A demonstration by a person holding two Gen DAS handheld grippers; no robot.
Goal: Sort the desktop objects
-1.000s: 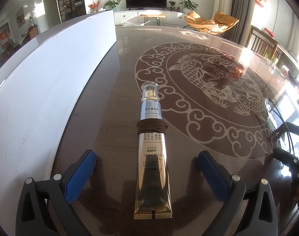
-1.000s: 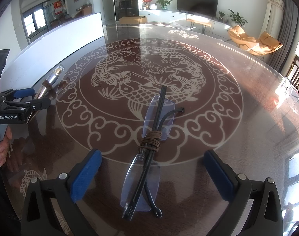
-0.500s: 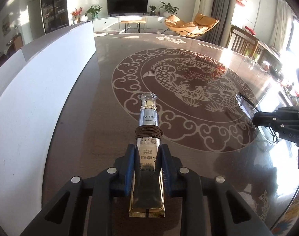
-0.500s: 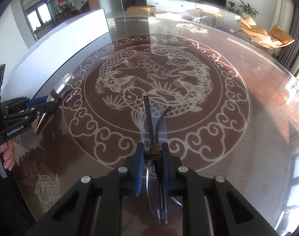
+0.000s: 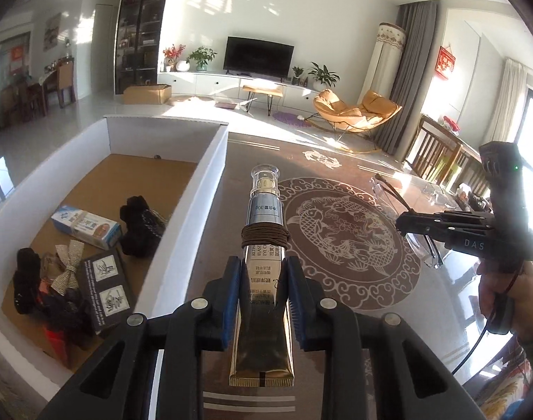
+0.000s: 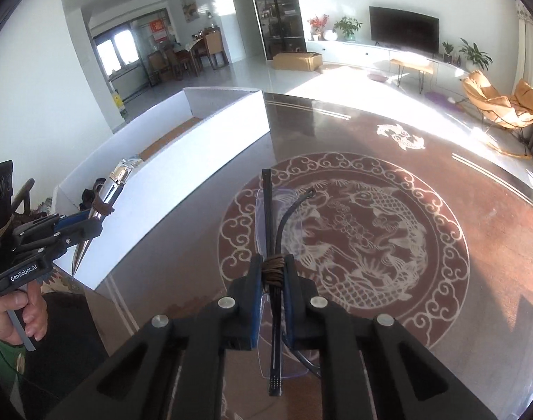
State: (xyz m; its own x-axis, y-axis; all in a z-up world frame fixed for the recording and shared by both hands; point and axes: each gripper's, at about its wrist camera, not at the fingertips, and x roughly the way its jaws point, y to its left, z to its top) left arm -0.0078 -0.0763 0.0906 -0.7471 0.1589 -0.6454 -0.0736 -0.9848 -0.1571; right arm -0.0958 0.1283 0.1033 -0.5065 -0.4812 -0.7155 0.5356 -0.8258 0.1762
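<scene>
My left gripper (image 5: 261, 280) is shut on a gold and silver cosmetic tube (image 5: 263, 210) wound with brown cord, held in the air beside the white box (image 5: 210, 161). My right gripper (image 6: 271, 276) is shut on clear folded glasses (image 6: 271, 210) with dark arms, tied with brown cord, held above the table. The left gripper with the tube (image 6: 109, 189) shows at the left of the right wrist view. The right gripper with the glasses (image 5: 392, 192) shows at the right of the left wrist view.
The white box has a brown floor and holds a blue and white carton (image 5: 88, 225), a dark printed box (image 5: 105, 290), a gold bow (image 5: 68, 262) and black items (image 5: 140, 224). The glossy brown table (image 6: 476, 210) bears a white fish medallion (image 6: 354, 231).
Both grippers closed on their objects, the left on the tube and the right on the glasses, and lifted them off the table. The left gripper now looks down into the box.
</scene>
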